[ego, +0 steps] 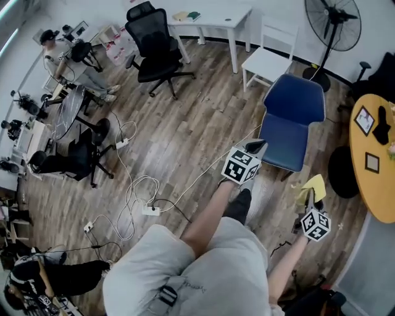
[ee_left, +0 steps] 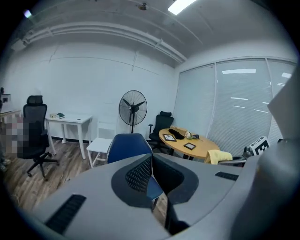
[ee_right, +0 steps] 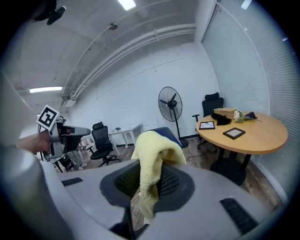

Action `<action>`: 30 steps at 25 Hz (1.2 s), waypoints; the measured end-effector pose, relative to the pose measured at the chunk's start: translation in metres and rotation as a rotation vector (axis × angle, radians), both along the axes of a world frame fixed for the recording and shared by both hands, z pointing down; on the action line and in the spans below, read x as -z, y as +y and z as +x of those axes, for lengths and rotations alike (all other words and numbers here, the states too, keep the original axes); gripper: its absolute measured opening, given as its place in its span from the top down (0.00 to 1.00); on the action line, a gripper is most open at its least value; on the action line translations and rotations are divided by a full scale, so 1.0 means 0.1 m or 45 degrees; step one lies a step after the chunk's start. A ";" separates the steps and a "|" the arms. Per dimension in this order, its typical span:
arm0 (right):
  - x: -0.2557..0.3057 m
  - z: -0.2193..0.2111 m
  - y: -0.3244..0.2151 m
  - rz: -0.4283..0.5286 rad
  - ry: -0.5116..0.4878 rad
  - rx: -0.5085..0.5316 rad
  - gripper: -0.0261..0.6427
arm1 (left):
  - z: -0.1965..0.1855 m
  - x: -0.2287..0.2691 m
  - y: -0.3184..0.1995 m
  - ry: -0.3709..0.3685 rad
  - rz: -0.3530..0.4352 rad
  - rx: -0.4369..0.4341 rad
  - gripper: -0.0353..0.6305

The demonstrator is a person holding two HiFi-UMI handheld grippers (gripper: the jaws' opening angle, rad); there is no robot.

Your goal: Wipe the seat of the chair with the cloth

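Note:
The blue chair [ego: 290, 120] stands on the wooden floor ahead of me, its seat [ego: 282, 143] bare. My left gripper [ego: 257, 147] hovers at the seat's near left corner, jaws shut and empty; in the left gripper view [ee_left: 152, 157] the blue chair [ee_left: 125, 146] lies just beyond its tips. My right gripper [ego: 310, 197] is lower right of the chair, shut on a yellow cloth [ego: 312, 187]. In the right gripper view the cloth [ee_right: 157, 154] drapes over the jaws [ee_right: 151, 172], hiding most of the chair [ee_right: 171, 136].
A round wooden table [ego: 373, 179] with picture frames stands at the right. Behind the blue chair are a white chair [ego: 268, 58], a floor fan [ego: 333, 24], a white desk [ego: 213, 18] and a black office chair [ego: 154, 49]. Cables and a power strip [ego: 151, 210] lie at left.

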State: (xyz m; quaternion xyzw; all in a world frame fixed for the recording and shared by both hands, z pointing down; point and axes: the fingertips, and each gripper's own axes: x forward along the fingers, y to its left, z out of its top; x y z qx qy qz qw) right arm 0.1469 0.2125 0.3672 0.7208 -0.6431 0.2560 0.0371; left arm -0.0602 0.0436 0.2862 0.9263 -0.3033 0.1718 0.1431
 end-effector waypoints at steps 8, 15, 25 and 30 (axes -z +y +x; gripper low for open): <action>-0.14 0.60 -0.75 -0.034 -0.083 -0.133 0.86 | 0.45 -0.10 -0.85 -0.032 -0.040 -0.055 0.91; -0.06 0.75 -1.67 -0.055 -0.076 -0.092 0.86 | 0.44 -0.13 -1.79 0.009 -0.088 0.053 0.91; -0.19 0.58 -2.78 -0.078 -0.076 0.017 0.86 | 0.16 -0.36 -2.58 0.009 -0.137 0.125 0.90; -0.56 0.35 -2.88 -0.156 -0.103 0.083 0.86 | 0.12 -0.69 -2.70 -0.044 -0.192 0.098 0.90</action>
